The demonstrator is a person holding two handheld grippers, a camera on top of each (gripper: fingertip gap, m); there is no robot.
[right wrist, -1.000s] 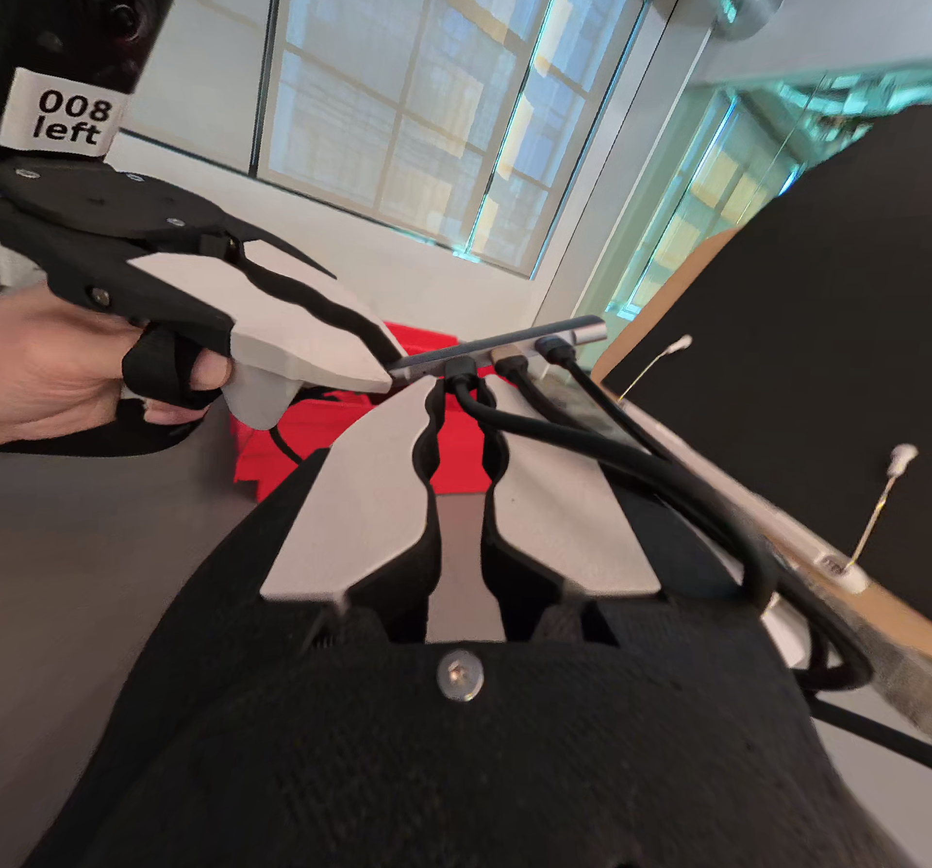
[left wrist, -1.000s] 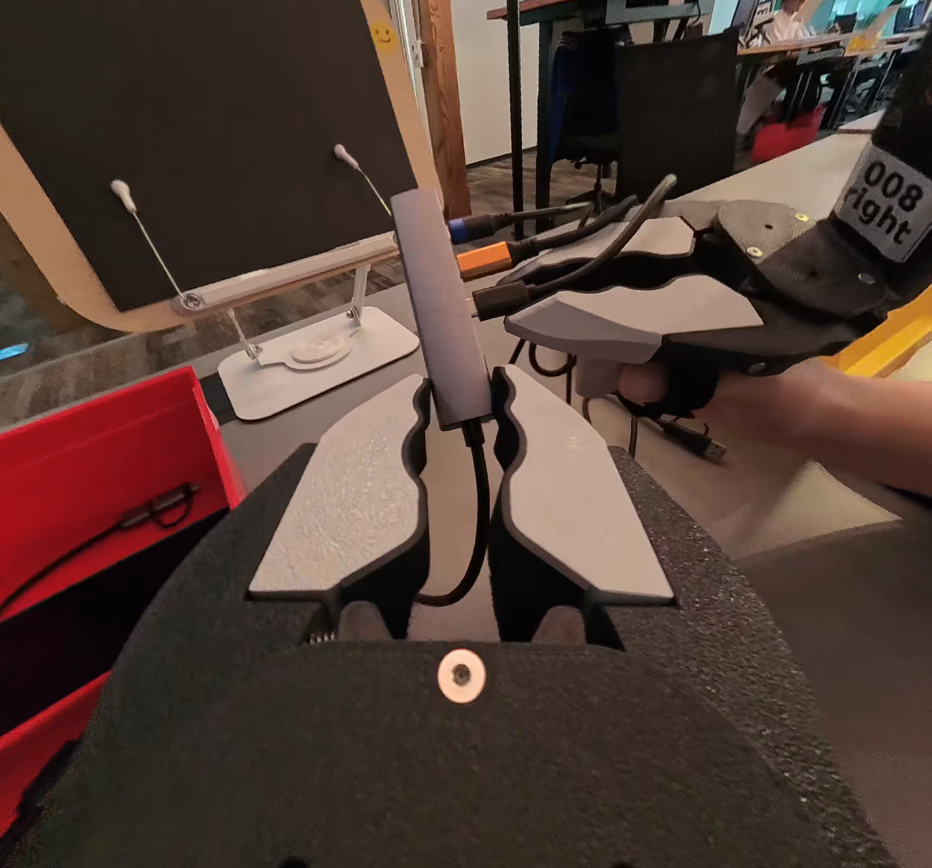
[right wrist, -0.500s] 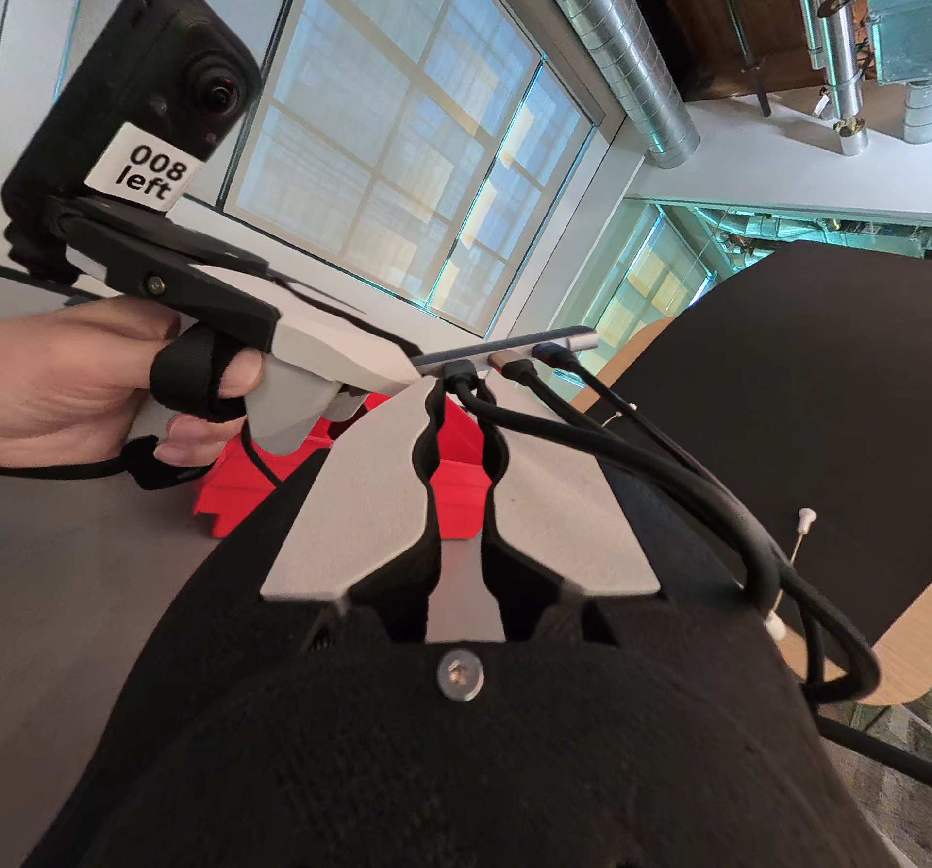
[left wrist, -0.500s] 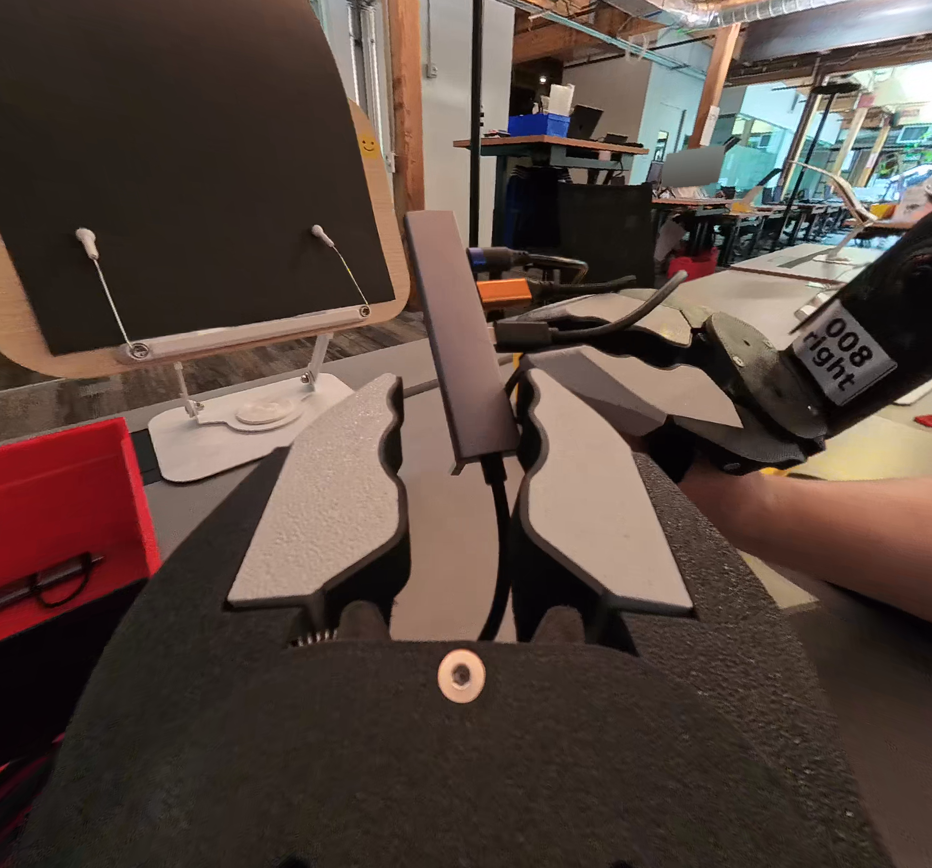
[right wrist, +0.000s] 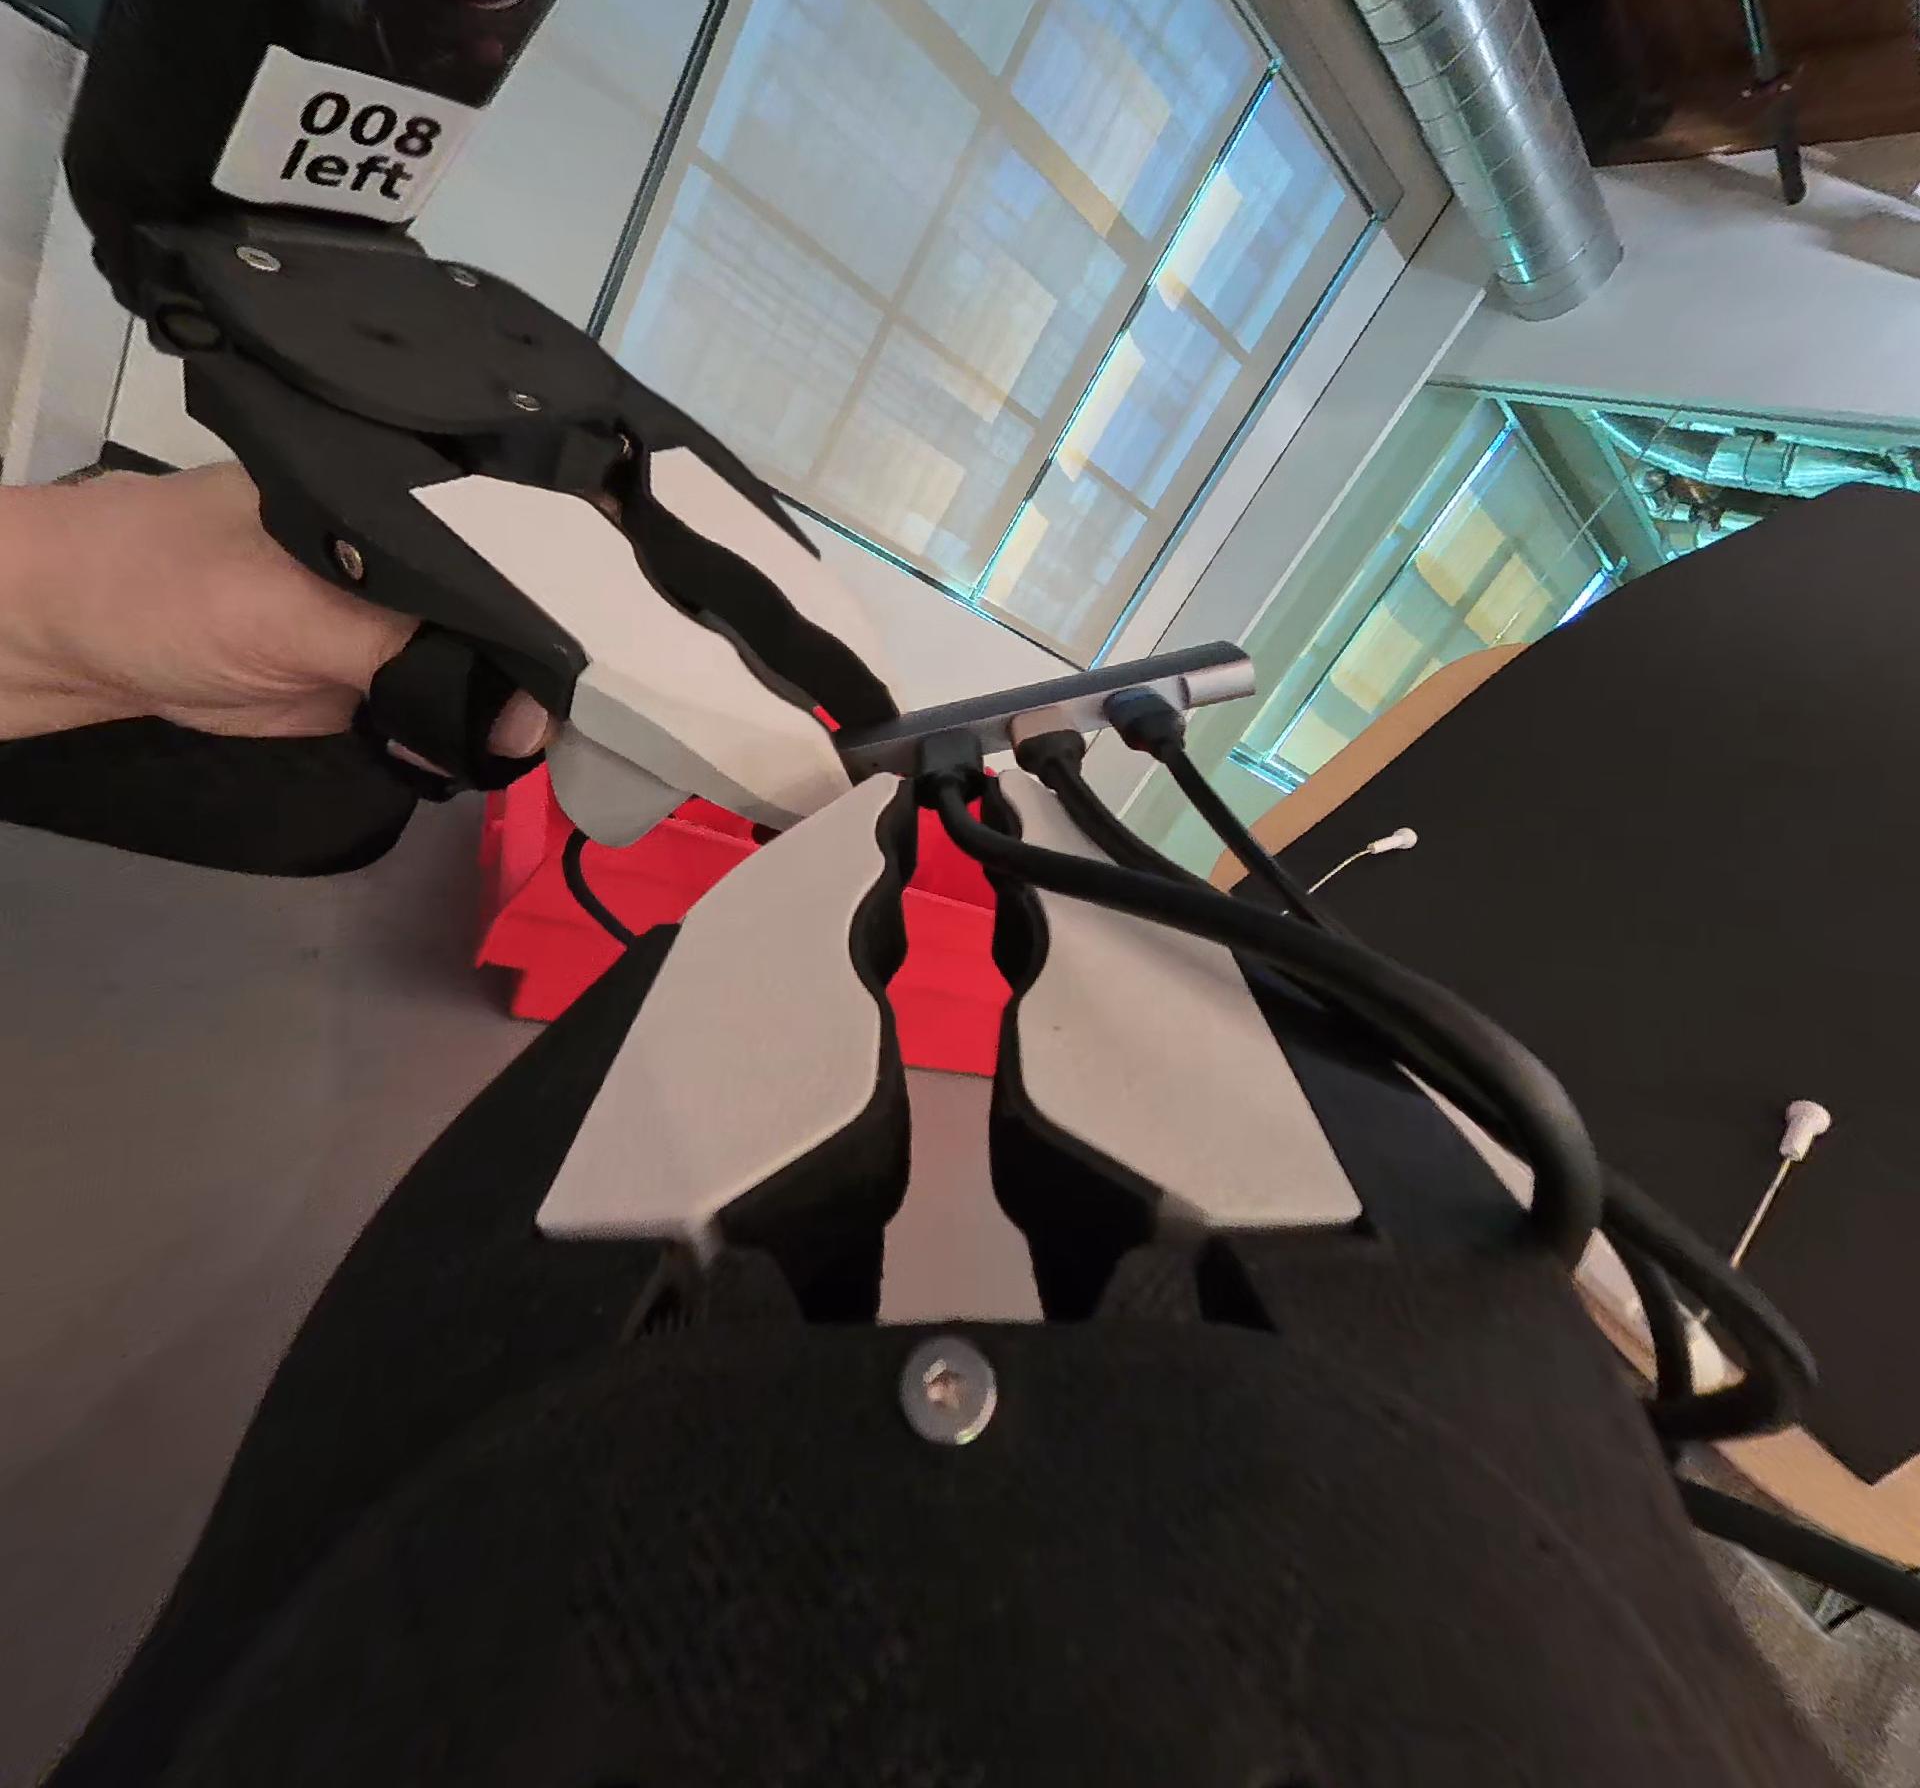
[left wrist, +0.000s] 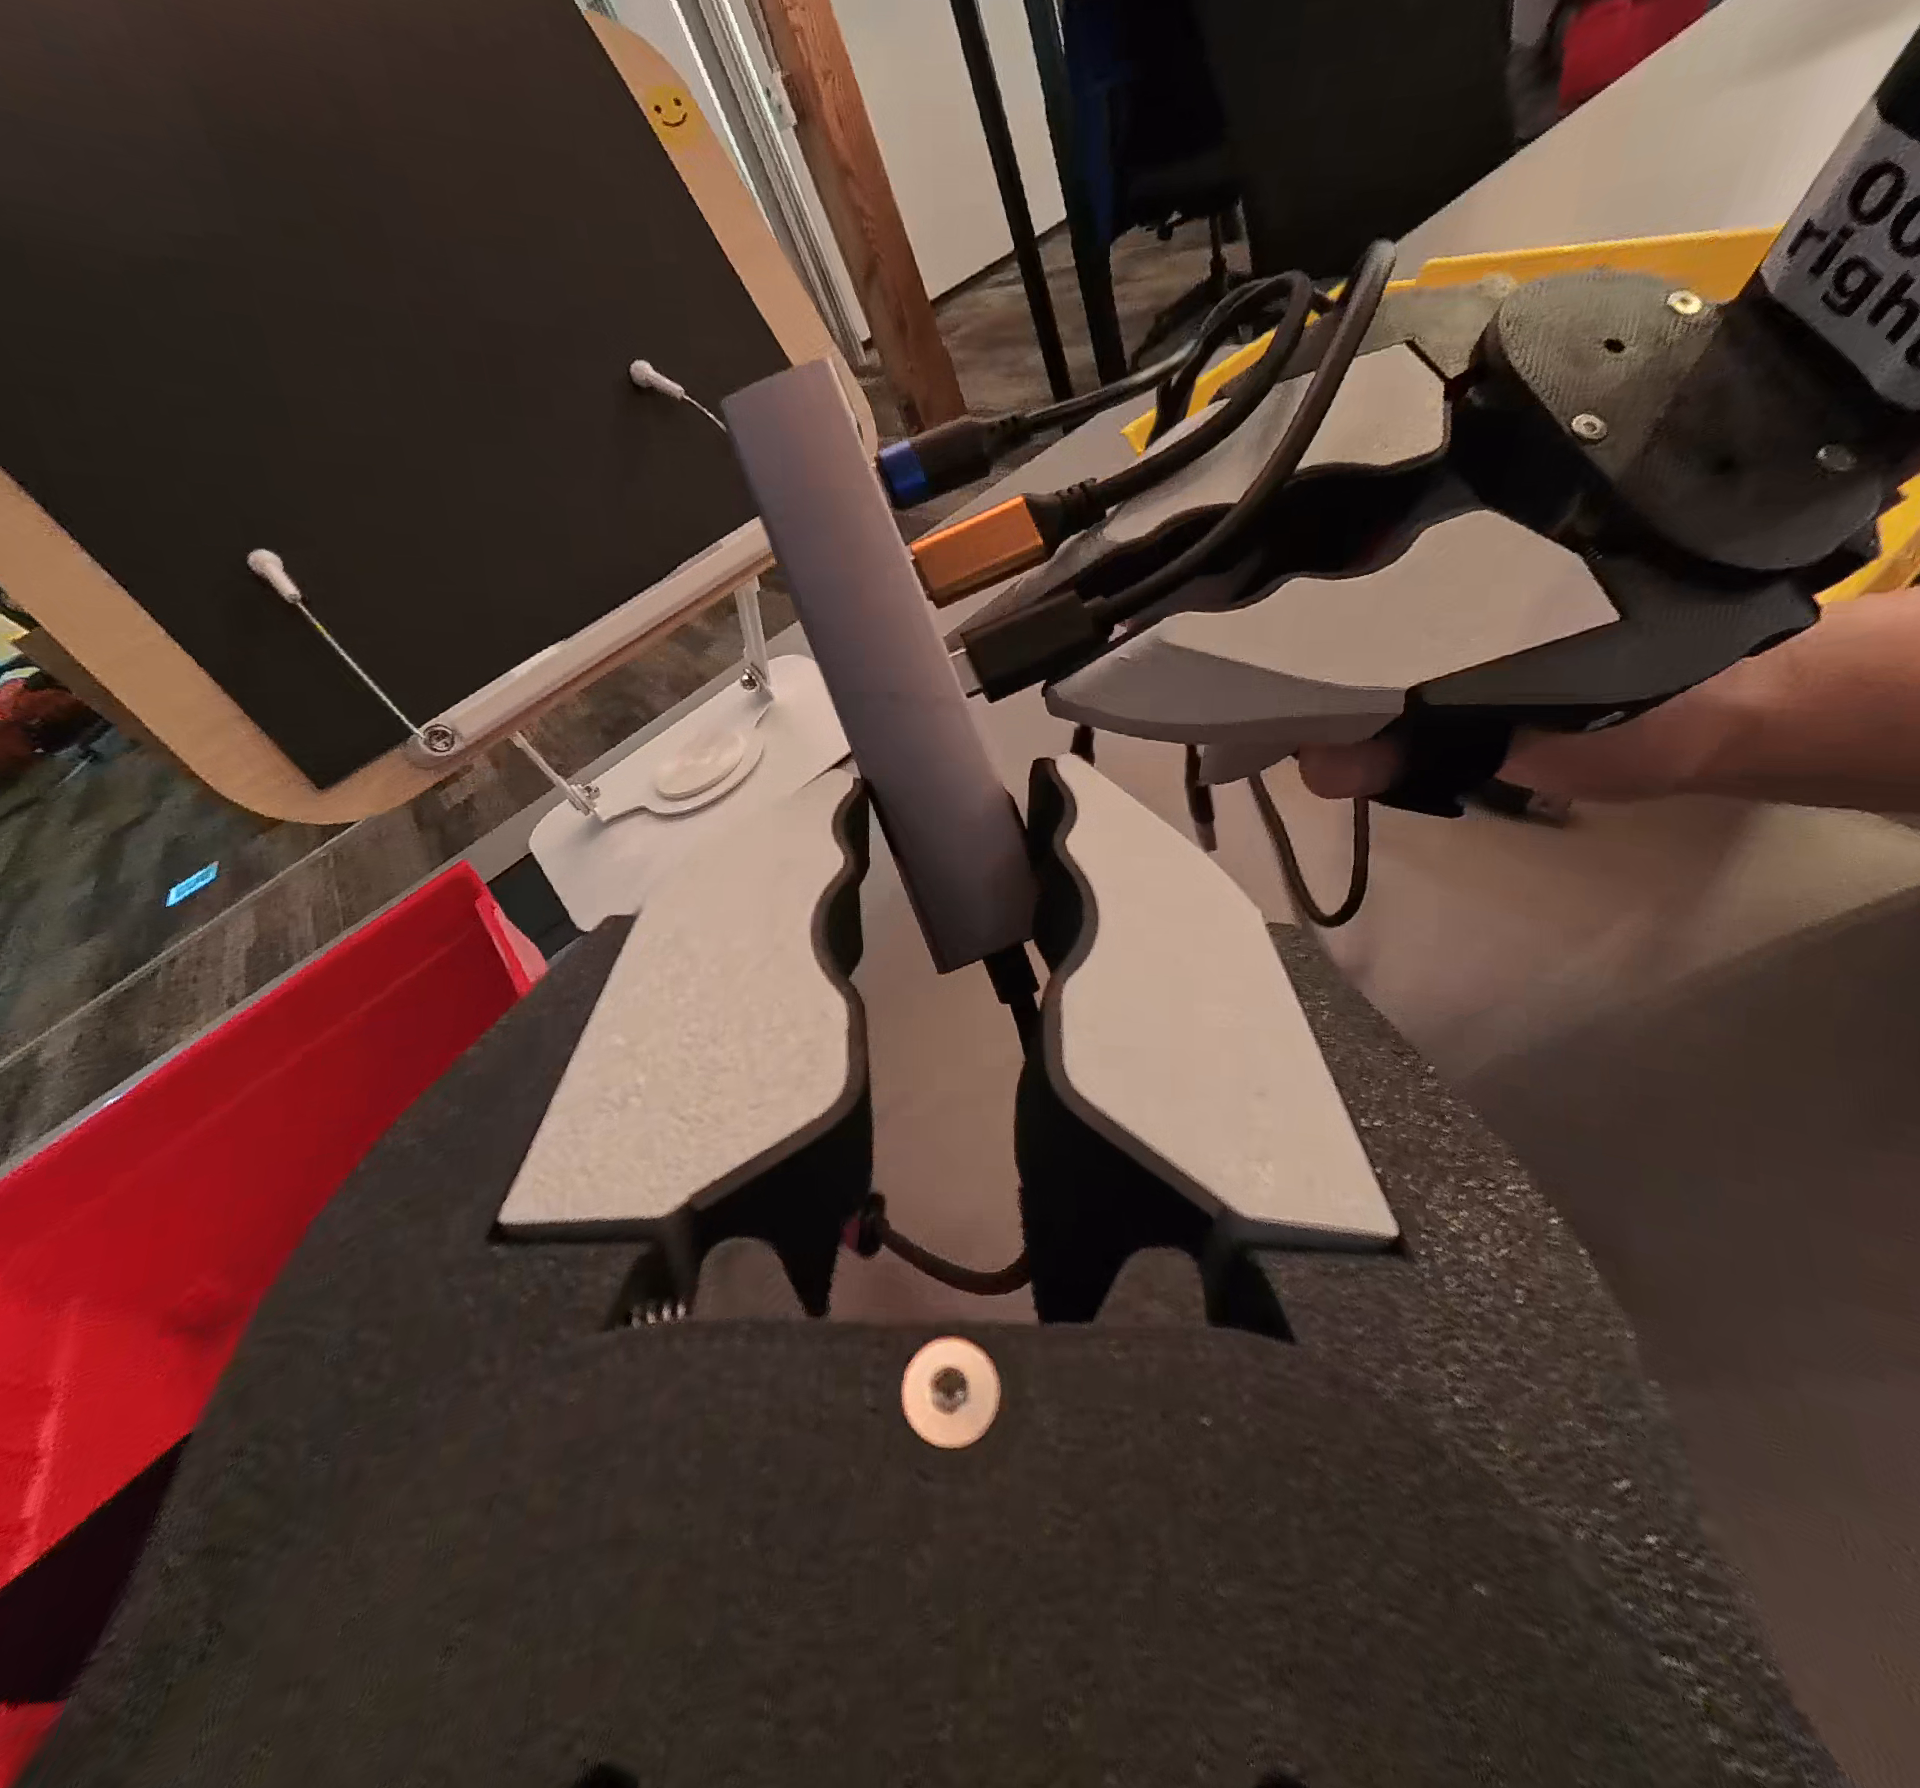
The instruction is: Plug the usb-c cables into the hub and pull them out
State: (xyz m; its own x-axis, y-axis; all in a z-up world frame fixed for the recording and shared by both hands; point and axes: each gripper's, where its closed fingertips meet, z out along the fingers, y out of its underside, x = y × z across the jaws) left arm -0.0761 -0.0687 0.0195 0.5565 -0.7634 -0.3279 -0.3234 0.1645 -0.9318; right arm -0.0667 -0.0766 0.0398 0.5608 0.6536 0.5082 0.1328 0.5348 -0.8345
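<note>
My left gripper (left wrist: 945,829) clamps the hub (left wrist: 873,637) near end, holding it above the table (left wrist: 1558,907). My right gripper (right wrist: 940,788) pinches the black plug (right wrist: 948,753), nearest of three.

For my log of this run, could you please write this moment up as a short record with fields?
hub: grey bar, held upright off the table
left claw: shut on the hub's lower end
right claw: shut on the black plug
black plug: lowest of three, metal tip showing at the hub's side
orange plug: middle, seated in the hub
blue plug: top, seated in the hub
red bin: on the table, left of the hub
</note>
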